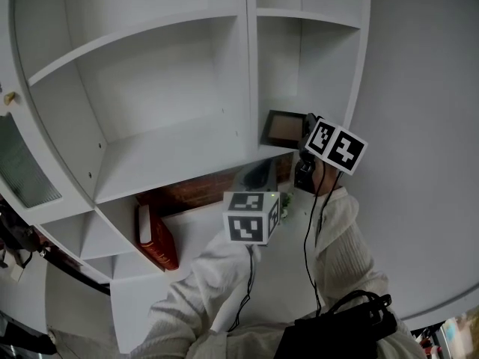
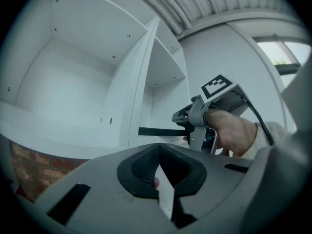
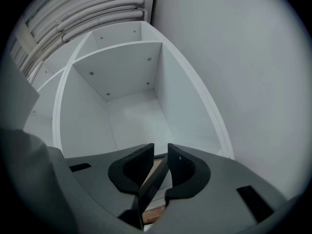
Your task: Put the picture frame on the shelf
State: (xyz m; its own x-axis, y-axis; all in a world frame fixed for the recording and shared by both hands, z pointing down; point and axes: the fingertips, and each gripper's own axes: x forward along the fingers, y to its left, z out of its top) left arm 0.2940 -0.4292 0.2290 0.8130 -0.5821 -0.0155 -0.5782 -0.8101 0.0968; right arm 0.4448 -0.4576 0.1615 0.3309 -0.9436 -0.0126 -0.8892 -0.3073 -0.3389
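The picture frame [image 1: 283, 128], dark-rimmed with a brownish face, stands at the front edge of the white shelf unit's [image 1: 179, 152] right compartment. My right gripper [image 1: 302, 142] is shut on the frame's right side. In the right gripper view the frame's dark edge [image 3: 152, 185] runs between the two pads of the right gripper [image 3: 158, 165], with the white compartment ahead. The left gripper view shows the frame [image 2: 160, 131] edge-on as a dark bar. My left gripper [image 2: 163, 172] is lower, in front of the shelf below, shut on a thin white card [image 2: 165, 194].
A red book [image 1: 153, 239] leans in the lower left compartment, against a brick-patterned back panel [image 1: 202, 188]. A plain wall [image 1: 419, 88] flanks the unit on the right. A black bag [image 1: 340, 326] hangs near the person's body. The upper compartments hold nothing.
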